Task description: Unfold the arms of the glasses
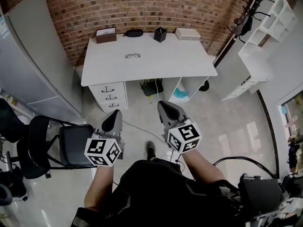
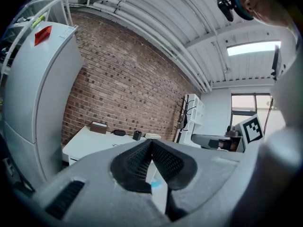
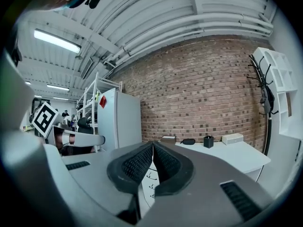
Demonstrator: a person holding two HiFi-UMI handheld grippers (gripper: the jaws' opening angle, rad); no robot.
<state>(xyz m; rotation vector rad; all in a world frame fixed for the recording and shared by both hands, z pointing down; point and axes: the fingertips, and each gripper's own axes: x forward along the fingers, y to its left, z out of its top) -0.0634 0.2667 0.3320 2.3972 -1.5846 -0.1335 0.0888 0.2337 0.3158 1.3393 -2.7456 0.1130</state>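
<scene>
A pair of dark-framed glasses (image 1: 133,56) lies on the white desk (image 1: 156,63) against the brick wall, well ahead of me. My left gripper (image 1: 114,118) and right gripper (image 1: 164,108) hang side by side over the floor in front of the desk, both shut and holding nothing. In the left gripper view the shut jaws (image 2: 152,144) point level toward the white desk (image 2: 90,141). The right gripper view shows its own jaws (image 3: 153,148) closed, with the desk (image 3: 227,152) beyond to the right.
On the desk's far edge sit a brown box (image 1: 106,34), a black glasses case (image 1: 134,32), a black pen cup (image 1: 160,34) and a white box (image 1: 187,33). A black chair (image 1: 52,145) stands at the left, a grey cabinet (image 1: 33,65) beside it, white shelves (image 1: 265,37) at the right.
</scene>
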